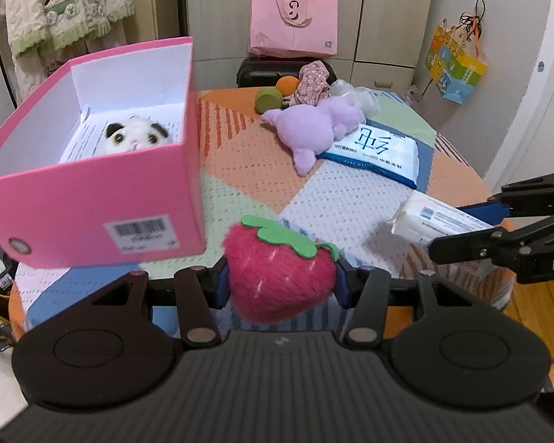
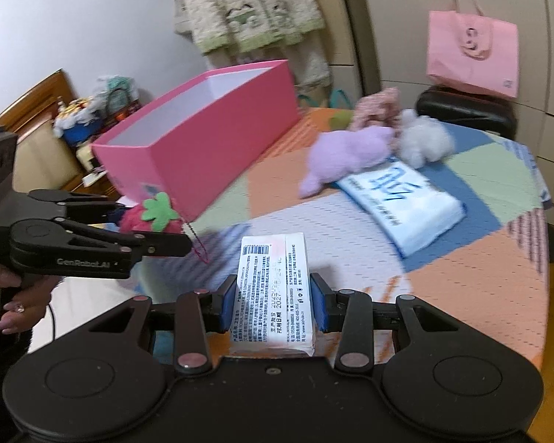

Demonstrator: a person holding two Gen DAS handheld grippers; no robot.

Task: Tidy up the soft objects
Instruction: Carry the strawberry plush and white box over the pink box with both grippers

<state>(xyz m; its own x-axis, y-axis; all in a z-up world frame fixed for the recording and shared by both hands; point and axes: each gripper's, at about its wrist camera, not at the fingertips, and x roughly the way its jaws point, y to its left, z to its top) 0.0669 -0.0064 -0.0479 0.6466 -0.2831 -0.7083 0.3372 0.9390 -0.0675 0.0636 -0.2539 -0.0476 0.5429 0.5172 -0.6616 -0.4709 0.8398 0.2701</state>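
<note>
Gripping a plush strawberry point(image 1: 280, 277) between its two blue pads, the left gripper point(image 1: 281, 285) holds the toy up above the near edge of the table point(image 1: 262, 170); the pads press on the toy's left and right sides, and its green leaf cap faces the camera. Just beyond and to the left stands an open pink box point(image 1: 92, 206), with a panda plush point(image 1: 136, 134) lying inside it on printed paper. The right gripper point(image 2: 273, 301) is closed on a small white tissue pack point(image 2: 271, 288), its pads clamped on the pack's two long sides while the printed label faces up. A person's hand point(image 2: 16, 308) shows below the left gripper in the right wrist view. Farther back on the patchwork cloth lies a purple plush point(image 1: 319, 127), resting partly on a larger blue-and-white tissue pack point(image 1: 375, 151). Behind those sit a floral cloth bundle point(image 1: 312, 83), a green ball point(image 1: 269, 99) and an orange ball point(image 1: 287, 84). A pink paper bag point(image 1: 294, 22) stands beyond the table.
</note>
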